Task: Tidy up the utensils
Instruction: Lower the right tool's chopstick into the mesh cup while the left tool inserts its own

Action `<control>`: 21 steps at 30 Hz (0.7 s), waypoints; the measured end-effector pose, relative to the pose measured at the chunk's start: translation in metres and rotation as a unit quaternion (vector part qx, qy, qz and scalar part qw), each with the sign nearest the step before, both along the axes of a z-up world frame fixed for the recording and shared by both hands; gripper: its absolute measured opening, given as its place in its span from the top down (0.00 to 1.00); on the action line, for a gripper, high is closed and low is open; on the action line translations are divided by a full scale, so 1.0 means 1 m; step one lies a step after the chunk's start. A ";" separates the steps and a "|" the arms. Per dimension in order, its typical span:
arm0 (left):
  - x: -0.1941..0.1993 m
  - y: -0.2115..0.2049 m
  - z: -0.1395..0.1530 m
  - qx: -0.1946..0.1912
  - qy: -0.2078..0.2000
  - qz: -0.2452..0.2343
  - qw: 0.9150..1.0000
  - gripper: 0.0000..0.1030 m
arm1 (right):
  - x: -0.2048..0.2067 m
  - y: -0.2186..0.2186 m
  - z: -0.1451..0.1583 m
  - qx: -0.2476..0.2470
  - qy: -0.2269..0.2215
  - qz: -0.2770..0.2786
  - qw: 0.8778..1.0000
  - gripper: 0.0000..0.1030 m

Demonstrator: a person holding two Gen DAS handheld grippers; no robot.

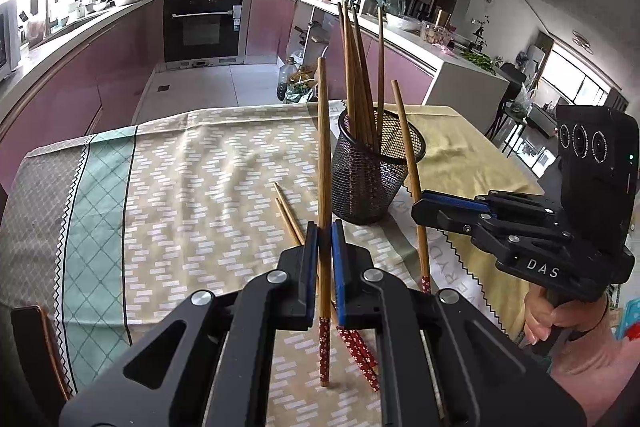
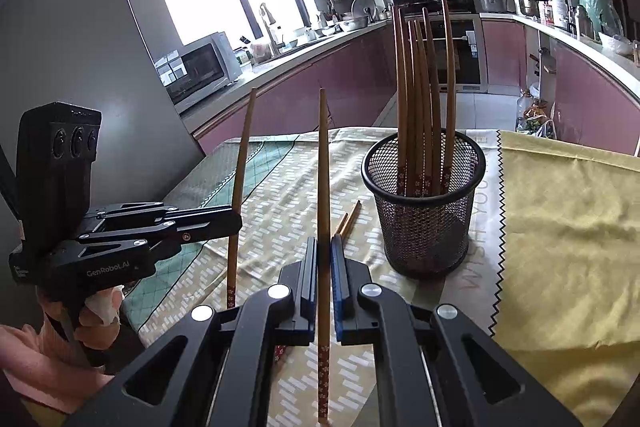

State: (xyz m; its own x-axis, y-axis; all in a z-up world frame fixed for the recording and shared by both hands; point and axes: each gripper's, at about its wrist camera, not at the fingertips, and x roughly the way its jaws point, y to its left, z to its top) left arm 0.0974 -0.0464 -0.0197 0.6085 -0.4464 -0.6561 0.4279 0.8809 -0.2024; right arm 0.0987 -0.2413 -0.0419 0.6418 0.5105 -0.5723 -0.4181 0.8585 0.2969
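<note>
My left gripper [image 1: 324, 231] is shut on one wooden chopstick [image 1: 324, 155], held upright with its red patterned end down. My right gripper [image 2: 323, 247] is shut on another upright chopstick [image 2: 323, 187]. Each gripper shows in the other's view: the right one [image 1: 424, 205] with its chopstick [image 1: 410, 163], the left one [image 2: 236, 217] with its chopstick [image 2: 240, 167]. A black mesh holder [image 1: 370, 173] [image 2: 424, 203] stands on the table just beyond both grippers, with several chopsticks upright in it. Two more chopsticks [image 1: 290, 215] [image 2: 348, 217] lie on the cloth under the grippers.
The table carries a patterned tablecloth [image 1: 192, 187] and a yellow cloth [image 2: 560, 227] on the right. A chair back [image 1: 36, 339] stands at the near left edge. Kitchen counters and an oven [image 1: 204, 27] lie beyond the table.
</note>
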 end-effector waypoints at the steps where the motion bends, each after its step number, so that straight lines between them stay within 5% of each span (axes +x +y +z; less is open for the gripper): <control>1: -0.001 0.000 0.002 -0.002 -0.001 -0.002 1.000 0.93 | 0.000 -0.001 0.001 0.002 -0.001 -0.001 1.000 0.95; 21: -0.011 -0.001 0.035 -0.034 -0.029 -0.026 0.999 0.93 | -0.006 -0.020 0.023 0.026 -0.035 -0.011 0.999 0.95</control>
